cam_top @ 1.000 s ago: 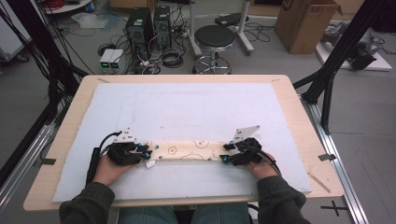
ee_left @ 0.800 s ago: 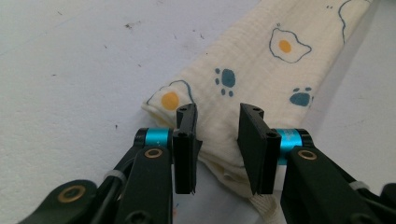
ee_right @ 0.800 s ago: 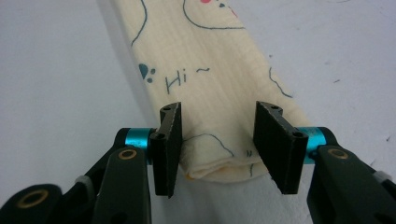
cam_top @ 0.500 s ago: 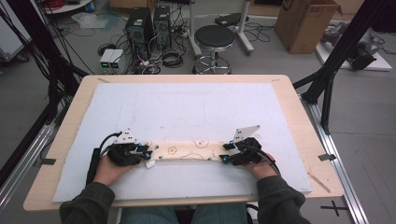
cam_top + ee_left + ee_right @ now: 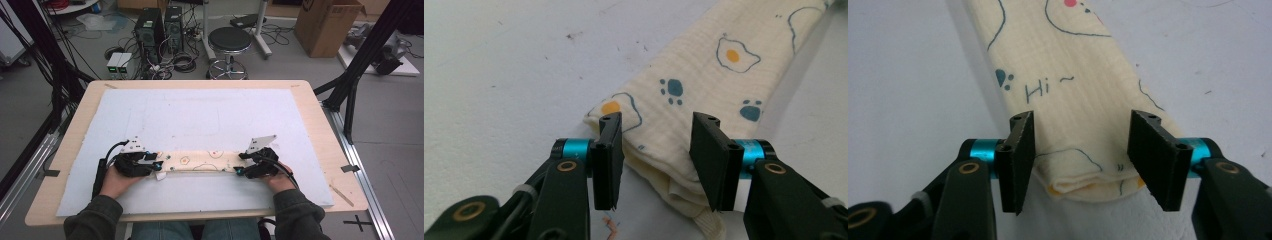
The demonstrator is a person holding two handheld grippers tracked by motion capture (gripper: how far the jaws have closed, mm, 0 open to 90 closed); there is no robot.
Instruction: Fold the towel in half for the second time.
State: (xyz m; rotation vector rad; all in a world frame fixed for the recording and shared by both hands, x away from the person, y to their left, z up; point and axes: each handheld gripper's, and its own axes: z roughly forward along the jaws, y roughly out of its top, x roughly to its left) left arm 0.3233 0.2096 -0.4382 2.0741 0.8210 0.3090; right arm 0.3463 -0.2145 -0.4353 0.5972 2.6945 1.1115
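Note:
A cream cloth (image 5: 200,161) printed with fried eggs and blue paws lies folded into a long narrow strip on the white mat (image 5: 200,115), near the front of the table. My left gripper (image 5: 151,162) is at the strip's left end. In the left gripper view the left gripper (image 5: 656,160) is open, its jaws straddling the layered cloth end (image 5: 659,125) without pinching it. My right gripper (image 5: 244,167) is at the strip's right end. There the right gripper (image 5: 1080,160) is also open, with the folded cloth end (image 5: 1073,115), marked "Hi~", lying between its jaws.
The mat covers most of a wooden table (image 5: 320,125). Beyond the far edge, on the floor, stand a black stool (image 5: 229,42), computer towers (image 5: 160,25) with cables and a cardboard box (image 5: 327,22). Black frame posts (image 5: 350,85) rise at both sides.

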